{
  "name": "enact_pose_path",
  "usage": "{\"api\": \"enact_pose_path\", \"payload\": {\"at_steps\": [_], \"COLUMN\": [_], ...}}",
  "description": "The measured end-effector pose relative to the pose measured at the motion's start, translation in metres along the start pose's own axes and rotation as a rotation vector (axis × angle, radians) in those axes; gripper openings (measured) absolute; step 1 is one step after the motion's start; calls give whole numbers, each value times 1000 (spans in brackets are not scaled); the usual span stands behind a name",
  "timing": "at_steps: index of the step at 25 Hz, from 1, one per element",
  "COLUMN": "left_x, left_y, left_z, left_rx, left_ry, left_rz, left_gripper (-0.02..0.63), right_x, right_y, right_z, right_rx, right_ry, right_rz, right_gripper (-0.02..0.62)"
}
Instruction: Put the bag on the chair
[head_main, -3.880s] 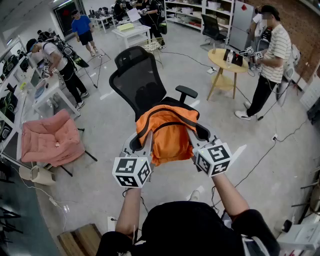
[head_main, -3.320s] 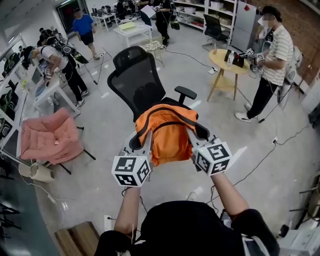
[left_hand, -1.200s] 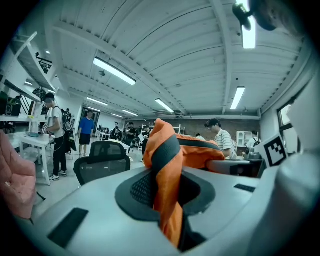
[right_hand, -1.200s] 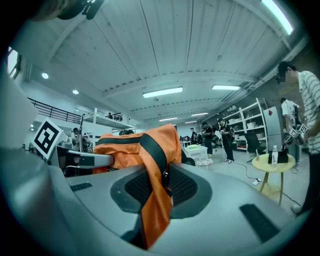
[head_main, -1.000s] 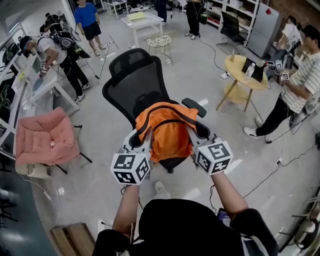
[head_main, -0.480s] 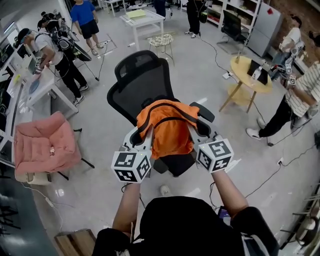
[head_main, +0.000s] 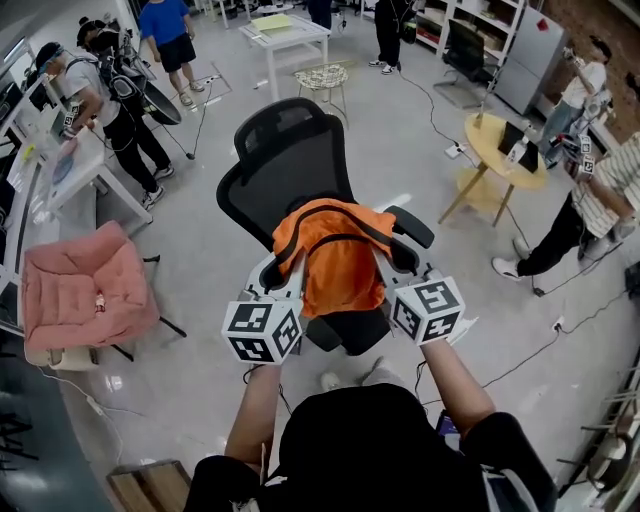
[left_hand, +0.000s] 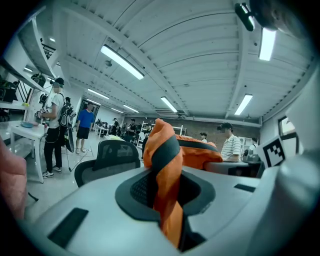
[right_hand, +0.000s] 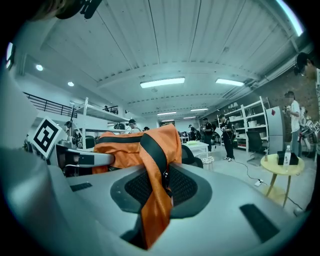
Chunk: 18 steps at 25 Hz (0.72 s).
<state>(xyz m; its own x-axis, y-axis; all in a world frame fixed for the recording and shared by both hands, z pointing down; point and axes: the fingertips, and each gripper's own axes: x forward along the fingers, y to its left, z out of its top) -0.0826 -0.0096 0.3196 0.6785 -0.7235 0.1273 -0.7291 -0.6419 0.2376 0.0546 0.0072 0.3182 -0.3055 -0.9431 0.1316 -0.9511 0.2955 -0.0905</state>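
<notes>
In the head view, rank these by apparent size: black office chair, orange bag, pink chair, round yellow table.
Largest: black office chair.
Next: pink chair and orange bag, about alike, and the bag is nearer the camera, so no ranking.
Smallest: round yellow table.

Grey polished floor (head_main: 200, 240) all round. Well left of the left tongs (head_main: 282, 272): pink cushioned folding lounge chair (head_main: 85, 300); beyond it, long white desk (head_main: 70, 170). Well ahead of both tongs: white rectangular table (head_main: 287, 30), white wire-mesh stool (head_main: 325, 76) just beside it. Ahead-right of the right tongs (head_main: 388, 268): round yellow wooden side table (head_main: 505, 148) on splayed legs. Farther back on that side: white open shelving (head_main: 425, 12), tall grey cabinet (head_main: 528, 45), red brick wall (head_main: 590, 20). Black cables (head_main: 530, 350) trail on the floor right of the right tongs. Overhead: white ribbed ceiling (left_hand: 200, 60), fluorescent tube lights (left_hand: 122, 62) lit.
</notes>
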Motion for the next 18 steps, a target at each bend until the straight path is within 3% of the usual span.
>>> {"api": "enact_pose_path", "payload": {"at_steps": [9, 18], "left_x": [29, 86], "left_y": [12, 38], "left_z": [-8, -15], "left_rx": [-26, -53], "left_ry": [9, 19], "left_rz": [28, 127], "left_gripper": [67, 67], "right_x": [32, 93], "right_y": [-22, -64], "right_z": [-4, -13], "right_rx": [9, 15], "right_ry": [17, 68], "right_rz": [30, 117], "right_gripper": [66, 66]}}
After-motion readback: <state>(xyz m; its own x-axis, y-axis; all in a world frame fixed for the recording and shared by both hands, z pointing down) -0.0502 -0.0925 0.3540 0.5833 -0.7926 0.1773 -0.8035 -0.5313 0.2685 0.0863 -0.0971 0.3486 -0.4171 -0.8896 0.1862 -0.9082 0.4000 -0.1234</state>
